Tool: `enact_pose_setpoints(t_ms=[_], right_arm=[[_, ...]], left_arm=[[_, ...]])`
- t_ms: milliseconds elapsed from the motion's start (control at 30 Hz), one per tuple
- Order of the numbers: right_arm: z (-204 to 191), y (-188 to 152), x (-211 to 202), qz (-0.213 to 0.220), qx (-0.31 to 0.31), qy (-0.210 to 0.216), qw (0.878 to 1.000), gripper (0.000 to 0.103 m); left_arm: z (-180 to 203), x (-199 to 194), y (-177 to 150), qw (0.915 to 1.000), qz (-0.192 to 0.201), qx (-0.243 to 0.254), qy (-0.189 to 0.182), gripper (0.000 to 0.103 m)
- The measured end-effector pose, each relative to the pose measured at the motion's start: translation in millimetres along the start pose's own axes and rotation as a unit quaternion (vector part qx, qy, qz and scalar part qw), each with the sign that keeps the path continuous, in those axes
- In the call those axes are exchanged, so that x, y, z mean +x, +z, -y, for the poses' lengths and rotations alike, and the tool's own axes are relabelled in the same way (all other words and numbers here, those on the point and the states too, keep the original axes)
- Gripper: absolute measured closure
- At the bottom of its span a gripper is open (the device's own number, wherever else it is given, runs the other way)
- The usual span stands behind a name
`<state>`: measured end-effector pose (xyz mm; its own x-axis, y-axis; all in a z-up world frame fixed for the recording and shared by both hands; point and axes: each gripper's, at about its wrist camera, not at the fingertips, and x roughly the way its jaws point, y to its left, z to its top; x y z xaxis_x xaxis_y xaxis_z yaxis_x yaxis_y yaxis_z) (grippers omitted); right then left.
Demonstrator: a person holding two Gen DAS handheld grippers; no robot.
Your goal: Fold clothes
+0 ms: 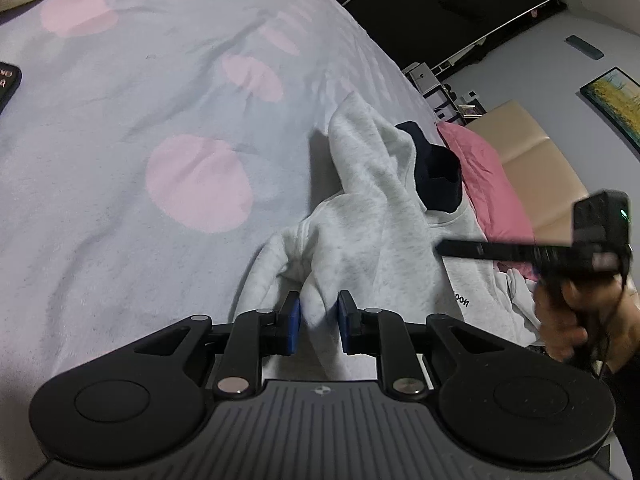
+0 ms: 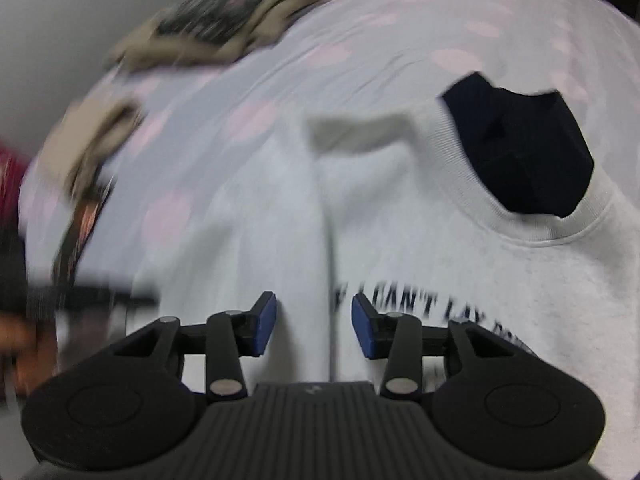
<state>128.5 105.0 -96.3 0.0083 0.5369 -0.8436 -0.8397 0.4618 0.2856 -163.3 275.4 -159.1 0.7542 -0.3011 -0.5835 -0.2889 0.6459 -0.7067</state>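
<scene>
While the grey sweatshirt (image 1: 372, 216) lies rumpled on the bed's spotted sheet (image 1: 120, 128), right of centre in the left view, the left tool (image 1: 318, 326) has a fold of its sleeve between slightly parted pads. In its own blurred view the right tool (image 2: 314, 326) hangs over the sweatshirt's front, pads apart and gripping nothing.

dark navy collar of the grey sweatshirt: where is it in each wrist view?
Left wrist: navy collar sits right of centre, at mid height, at the far end of the sweatshirt, next to the pink pillow.
Right wrist: navy collar sits upper right, above the printed lettering.
Shared landmark: the pale bedspread with pink dots.
</scene>
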Motion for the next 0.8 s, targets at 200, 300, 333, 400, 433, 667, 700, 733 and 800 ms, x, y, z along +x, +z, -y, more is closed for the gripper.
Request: enact_pose_setpoints(t_ms=[200, 300, 333, 400, 433, 667, 700, 733, 800], right_arm=[[-7.5, -5.3, 23.8, -0.039, -0.008, 0.032, 0.999, 0.1], [-20.0, -13.4, 12.0, -0.048, -0.051, 0.037, 0.997, 0.1], [-20.4, -13.9, 0.7, -0.036, -0.054, 0.042, 0.997, 0.1], [-13.3, -13.0, -28.0, 0.003, -0.04, 0.067, 0.997, 0.1], [-8.0, -14.1, -39.3, 0.02, -0.033, 0.077, 0.996, 0.1], [-12.4, -33.1, -3.4, -0.019, -0.052, -0.064, 0.996, 0.084], [-18.4, -34.0, -0.5, -0.009, -0.058, -0.074, 0.996, 0.076], [-24.6, -34.2, 0.6, 0.007, -0.063, -0.079, 0.995, 0.067], [-31.8, -31.8, -4.7, 0.04, -0.065, -0.084, 0.994, 0.063]], left_arm=[[-3.0, -0.9, -2.8, 1.0, 0.005, -0.002, -0.006, 0.087], [0.2, -6.7, -4.0, 0.9997, 0.018, 0.012, -0.01, 0.087], [1.2, -9.8, -4.9, 0.9994, 0.027, 0.017, -0.014, 0.087], [1.5, -13.0, -6.7, 0.999, 0.036, 0.019, -0.02, 0.087], [1.2, -13.2, -7.4, 0.999, 0.036, 0.018, -0.022, 0.087], [1.6, -9.3, -7.8, 0.9995, 0.015, 0.016, 0.021, 0.087], [1.2, -12.4, -6.6, 0.9994, 0.022, 0.013, 0.022, 0.087], [0.5, -15.6, -5.3, 0.9992, 0.029, 0.011, 0.024, 0.087], [-3.3, -22.1, -2.7, 0.9981, 0.045, 0.002, 0.043, 0.087]])
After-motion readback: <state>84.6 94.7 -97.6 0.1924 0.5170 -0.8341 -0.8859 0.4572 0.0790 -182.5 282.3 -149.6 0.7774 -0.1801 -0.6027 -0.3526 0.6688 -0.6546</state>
